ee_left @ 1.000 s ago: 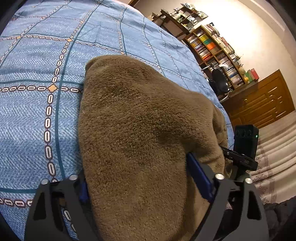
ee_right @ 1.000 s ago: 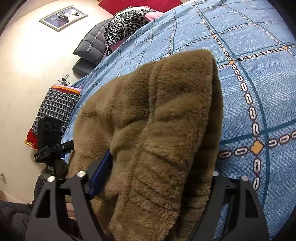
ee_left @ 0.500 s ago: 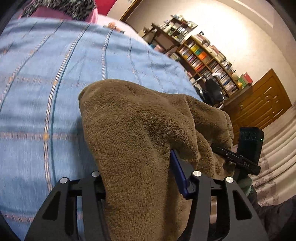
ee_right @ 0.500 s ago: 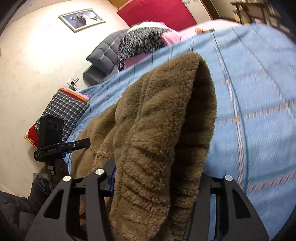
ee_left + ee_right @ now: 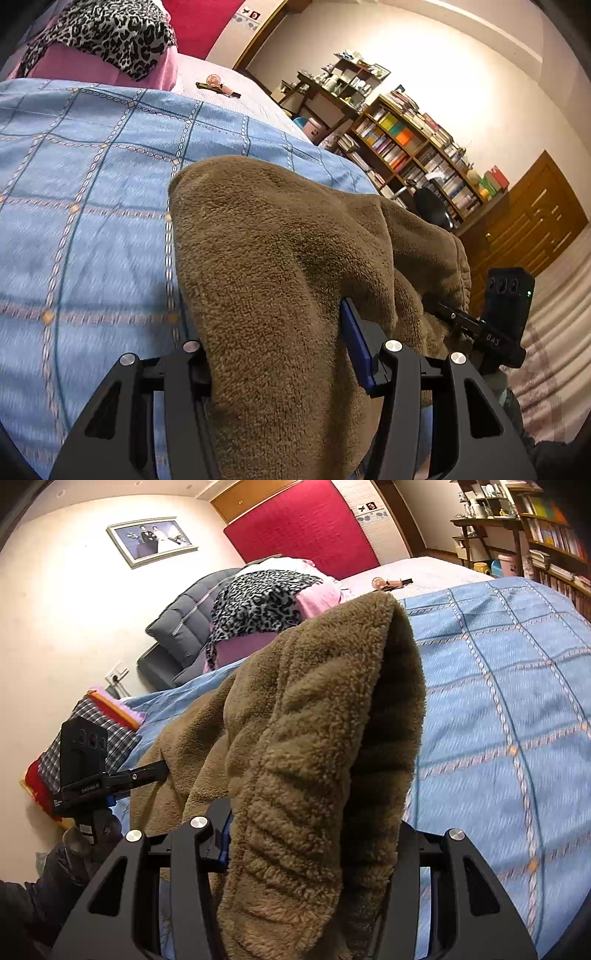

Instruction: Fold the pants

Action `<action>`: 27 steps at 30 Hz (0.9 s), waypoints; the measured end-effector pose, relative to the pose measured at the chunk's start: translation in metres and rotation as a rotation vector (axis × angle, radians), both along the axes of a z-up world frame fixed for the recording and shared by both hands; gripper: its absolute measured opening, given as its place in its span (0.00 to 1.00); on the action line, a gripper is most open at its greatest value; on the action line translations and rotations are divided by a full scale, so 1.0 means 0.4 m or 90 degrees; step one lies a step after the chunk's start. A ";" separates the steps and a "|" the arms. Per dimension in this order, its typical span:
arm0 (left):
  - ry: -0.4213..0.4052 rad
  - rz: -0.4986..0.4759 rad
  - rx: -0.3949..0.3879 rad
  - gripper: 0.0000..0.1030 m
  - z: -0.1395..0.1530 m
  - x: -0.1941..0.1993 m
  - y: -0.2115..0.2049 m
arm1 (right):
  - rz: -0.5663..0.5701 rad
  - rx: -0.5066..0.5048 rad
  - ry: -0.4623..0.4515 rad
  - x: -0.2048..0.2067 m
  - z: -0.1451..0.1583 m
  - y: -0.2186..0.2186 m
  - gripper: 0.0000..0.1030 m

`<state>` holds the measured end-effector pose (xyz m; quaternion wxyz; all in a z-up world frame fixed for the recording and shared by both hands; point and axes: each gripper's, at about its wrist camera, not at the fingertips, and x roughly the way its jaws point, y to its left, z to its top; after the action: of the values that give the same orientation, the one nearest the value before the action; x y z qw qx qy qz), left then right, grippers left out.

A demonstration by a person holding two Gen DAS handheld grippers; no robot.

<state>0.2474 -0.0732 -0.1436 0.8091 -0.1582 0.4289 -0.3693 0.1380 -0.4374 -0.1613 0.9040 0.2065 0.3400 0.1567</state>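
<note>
The brown fleece pants (image 5: 280, 258) are lifted off the blue patterned bedspread (image 5: 81, 192) at their near end. My left gripper (image 5: 280, 354) is shut on a thick bunch of the fleece, which drapes over and hides the left blue pad. In the right wrist view the same pants (image 5: 317, 738) stand up in a ribbed fold, and my right gripper (image 5: 314, 834) is shut on that fold. The fabric sags between the two grippers. Each view shows the other gripper's black camera block beside the cloth (image 5: 506, 302) (image 5: 83, 760).
A pink pillow with a leopard-print cloth (image 5: 107, 40) lies at the head of the bed, below a red headboard (image 5: 306, 528). Bookshelves (image 5: 413, 155) and a wooden cabinet (image 5: 524, 229) stand past the bed's right side. A plaid cushion (image 5: 92, 731) lies by the left wall.
Both grippers' jaws narrowed onto the fleece, then rose and pushed forward over the bed. The pants' near end came up with them, and the headboard and pillows came into view.
</note>
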 end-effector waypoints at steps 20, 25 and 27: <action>0.043 0.041 0.104 0.78 -0.146 0.162 -0.079 | -0.040 -0.010 0.097 0.182 -0.167 -0.108 0.57; -0.001 0.068 0.141 0.78 -0.106 0.114 -0.056 | -0.102 -0.023 0.082 0.104 -0.127 -0.123 0.58; -0.032 0.078 0.168 0.78 -0.082 0.078 -0.055 | -0.124 -0.053 0.065 0.078 -0.099 -0.117 0.58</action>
<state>0.2784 -0.0953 -0.1765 0.8544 -0.0669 0.4428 -0.2636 0.1692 -0.4843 -0.2009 0.9044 0.2081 0.3699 0.0433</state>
